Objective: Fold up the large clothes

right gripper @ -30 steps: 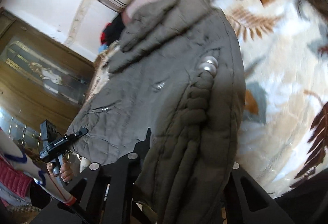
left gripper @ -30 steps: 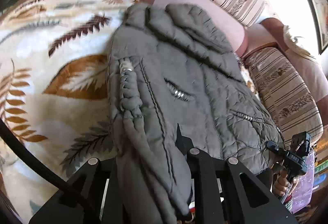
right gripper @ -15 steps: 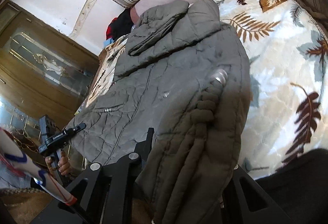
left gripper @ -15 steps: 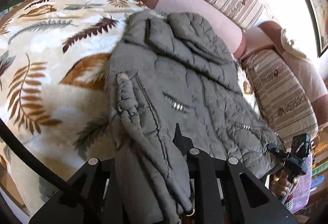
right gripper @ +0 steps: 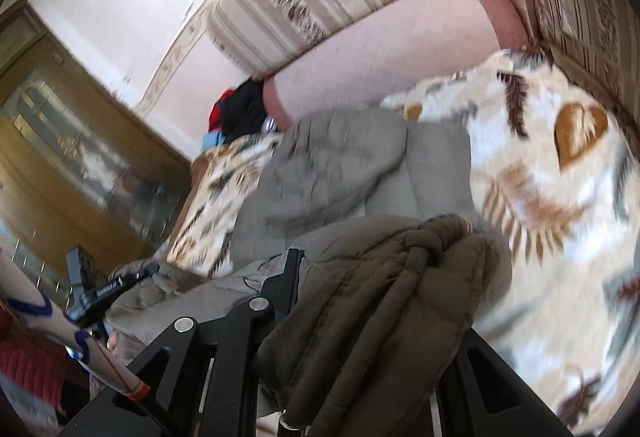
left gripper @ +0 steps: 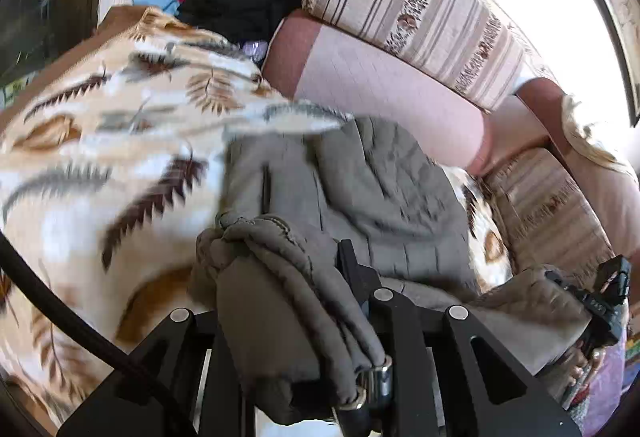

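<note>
Both hands are lifting the near hem of the grey-green quilted puffer jacket (left gripper: 384, 177) and carrying it over toward the collar end. The jacket's far half lies on the cream blanket with brown leaf print (left gripper: 100, 141) that covers the sofa seat, just short of the pink bolster cushion (left gripper: 384, 85); the near half hangs bunched off the tools.

The left gripper (left gripper: 304, 317) is pinched on a thick wad of the hem at the left corner, cloth spilling over both jaws, with a metal zip pull or snap dangling below. The right gripper (right gripper: 360, 317) is clamped the same way on the right corner, a rope of gathered quilting draped across it. In the left camera's view the right tool shows small at the far right with fabric hanging from it.

The risk, as I see it, lies in those bunched grips. With so much padding crammed between the jaws, the slippery shell could creep out mid-swing and drop one corner, leaving the fold skewed. The gathers may also land as a lump rather than a flat edge. Further off, the striped back cushion (left gripper: 416, 9) and the heap of dark and red clothes (left gripper: 232, 5) stand clear of the fold.
</note>
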